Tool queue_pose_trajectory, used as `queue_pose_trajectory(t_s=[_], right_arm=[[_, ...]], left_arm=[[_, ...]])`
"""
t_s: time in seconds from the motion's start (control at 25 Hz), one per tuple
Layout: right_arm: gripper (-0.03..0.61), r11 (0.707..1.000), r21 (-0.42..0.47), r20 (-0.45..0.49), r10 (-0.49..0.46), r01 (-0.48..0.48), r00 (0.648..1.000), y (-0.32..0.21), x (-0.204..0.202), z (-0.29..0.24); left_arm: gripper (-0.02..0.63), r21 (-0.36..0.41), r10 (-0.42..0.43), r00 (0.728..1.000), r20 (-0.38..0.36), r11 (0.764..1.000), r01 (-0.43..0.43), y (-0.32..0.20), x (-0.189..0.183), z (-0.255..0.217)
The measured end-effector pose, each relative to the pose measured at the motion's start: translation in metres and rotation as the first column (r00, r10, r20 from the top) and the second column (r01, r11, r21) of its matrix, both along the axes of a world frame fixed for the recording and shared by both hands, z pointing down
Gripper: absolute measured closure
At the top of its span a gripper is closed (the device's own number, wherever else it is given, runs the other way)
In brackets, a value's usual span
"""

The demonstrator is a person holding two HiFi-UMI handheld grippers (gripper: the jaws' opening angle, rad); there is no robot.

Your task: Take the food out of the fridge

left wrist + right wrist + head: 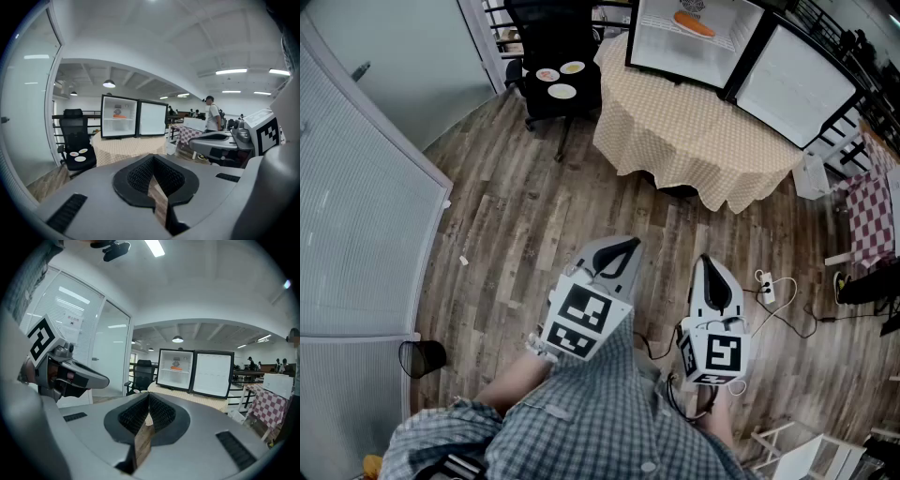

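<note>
- While both grippers hang well short of the fridge [689, 42], the step in hand is judged to be the approach; no reach has begun.
- Wooden floor [516, 225]: it lies between the person and the fridge. A white cable [787, 300] lies on it, to the right of the straight line to the fridge. It is a likely trip hazard, so the walk-in should keep left of it.
- Round table [694, 141]: covered by a checked cloth, it carries the fridge on its far side. Any reach must therefore cross the tabletop.
- Fridge door [797, 84]: it stands wide open to the right of the fridge, so no opening step appears necessary.
- Black chair [553, 56]: it stands left of the fridge, beside the table, with three plates [561, 91] on its seat.
- Left gripper [623, 248]: the jaws are closed to a narrow slit with nothing between them.
- Right gripper [709, 267]: likewise drawn together and empty.
- Food [694, 25]: an orange item lying on the upper shelf inside the fridge.
- Recommendation: part the jaws of one gripper before it enters the fridge. Bring it in level with the shelf, close across the item's narrow width, and withdraw straight out, clear of the door.
</note>
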State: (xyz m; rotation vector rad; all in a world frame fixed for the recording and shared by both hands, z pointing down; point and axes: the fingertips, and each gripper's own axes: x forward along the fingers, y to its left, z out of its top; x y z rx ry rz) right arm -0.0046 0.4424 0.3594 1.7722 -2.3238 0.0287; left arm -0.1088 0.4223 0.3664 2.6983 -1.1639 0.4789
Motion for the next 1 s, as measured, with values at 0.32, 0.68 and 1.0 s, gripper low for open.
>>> queue_pose_trajectory(t_s=[0.32, 0.68, 1.0], right_arm=[[0.569, 1.000, 0.004, -0.008, -0.007, 0.007, 1.000, -0.004, -0.012, 0.000], [0.569, 0.997, 0.014, 0.011, 0.069, -0.069, 0.998, -0.004, -0.018, 0.002], [0.569, 0.991, 0.036, 0.017, 0.132, -0.132, 0.991, -0.006, -0.025, 0.000]], left_arm=[[0.614, 0.001, -0.002, 1.000, -0.008, 1.000, 0.002, -0.004, -0.012, -0.001], [0.614, 0.007, 0.019, 1.000, -0.013, 1.000, -0.019, -0.004, -0.031, 0.002], [0.614, 0.017, 0.009, 1.000, -0.008, 1.000, -0.009, -0.008, -0.059, 0.002]])
